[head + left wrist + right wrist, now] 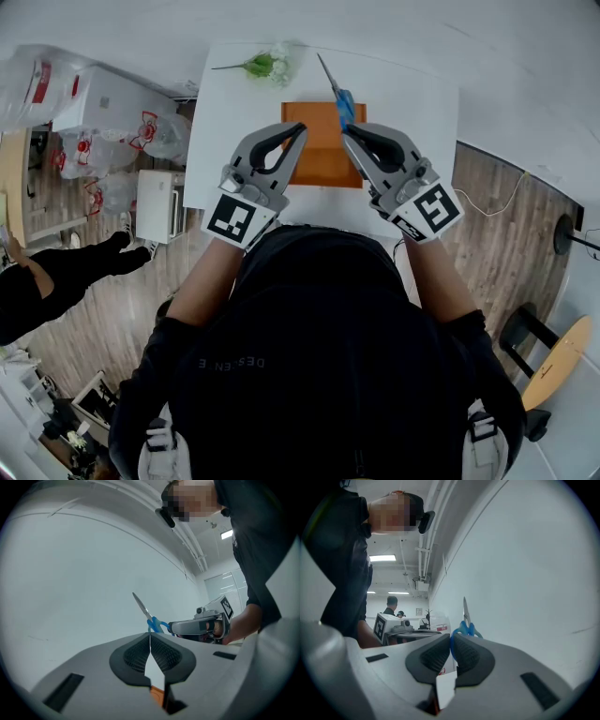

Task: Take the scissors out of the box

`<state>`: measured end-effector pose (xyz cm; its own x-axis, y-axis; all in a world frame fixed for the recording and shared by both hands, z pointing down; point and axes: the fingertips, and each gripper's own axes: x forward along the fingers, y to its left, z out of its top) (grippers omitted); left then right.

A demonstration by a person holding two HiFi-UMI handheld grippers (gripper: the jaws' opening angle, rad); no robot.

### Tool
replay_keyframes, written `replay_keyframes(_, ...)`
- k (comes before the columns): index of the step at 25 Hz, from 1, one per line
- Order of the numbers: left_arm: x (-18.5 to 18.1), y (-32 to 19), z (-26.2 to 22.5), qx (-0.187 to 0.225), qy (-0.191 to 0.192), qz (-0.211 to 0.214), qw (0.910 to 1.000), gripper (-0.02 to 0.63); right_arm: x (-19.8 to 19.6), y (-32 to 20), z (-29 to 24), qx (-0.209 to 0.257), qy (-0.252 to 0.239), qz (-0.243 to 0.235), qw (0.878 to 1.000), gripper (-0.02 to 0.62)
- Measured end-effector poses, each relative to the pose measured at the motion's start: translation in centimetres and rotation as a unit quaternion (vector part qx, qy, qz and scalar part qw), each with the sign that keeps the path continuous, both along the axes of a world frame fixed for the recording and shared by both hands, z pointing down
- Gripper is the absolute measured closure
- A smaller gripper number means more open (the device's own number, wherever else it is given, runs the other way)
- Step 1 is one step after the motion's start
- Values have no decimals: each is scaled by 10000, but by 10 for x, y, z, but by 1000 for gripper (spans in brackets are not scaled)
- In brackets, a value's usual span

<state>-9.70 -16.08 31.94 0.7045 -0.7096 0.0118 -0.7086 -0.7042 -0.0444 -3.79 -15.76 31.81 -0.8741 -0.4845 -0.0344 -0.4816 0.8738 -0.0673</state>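
— Grippers first: how do the jaws stand?

— The left gripper (150, 637) has its two dark pads pressed together with nothing between them. The right gripper (452, 640) is clamped on the scissors (465, 620), with a blue handle loop pinched between its pads.

— What are they built from?

— Smooth, rounded grey shells with black rubbery pads ridged in fine lines. Each carries a white cube with black square markers at its back end.

— And the scissors themselves?

— They have slim, pointed metal blades, closed on each other, rising out of blue plastic loops. In the head view they slant up and away from the right gripper, over the far right corner of the box (323, 161), so they are outside it.

— Describe the box.

— It is flat, rectangular and orange, and it lies on a white table (234, 112). The part that shows is plain orange. The left gripper overlaps its left edge and the right gripper its right edge, so I cannot tell what lies under them.

— Anything farther off?

— A green leafy sprig (263, 64) lies at the table's far edge, well apart from the box. Beyond the table on the left, crinkled clear plastic bags (42, 82) with red print sit by a wood-plank floor (506, 225).
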Motion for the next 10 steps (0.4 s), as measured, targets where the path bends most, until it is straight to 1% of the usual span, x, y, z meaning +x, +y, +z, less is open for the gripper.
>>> replay_keyframes(10, -2, -1, 1, -7, 20, -8, 10000, 586, -2, -1, 3, -30, 0, -18, 10000, 565)
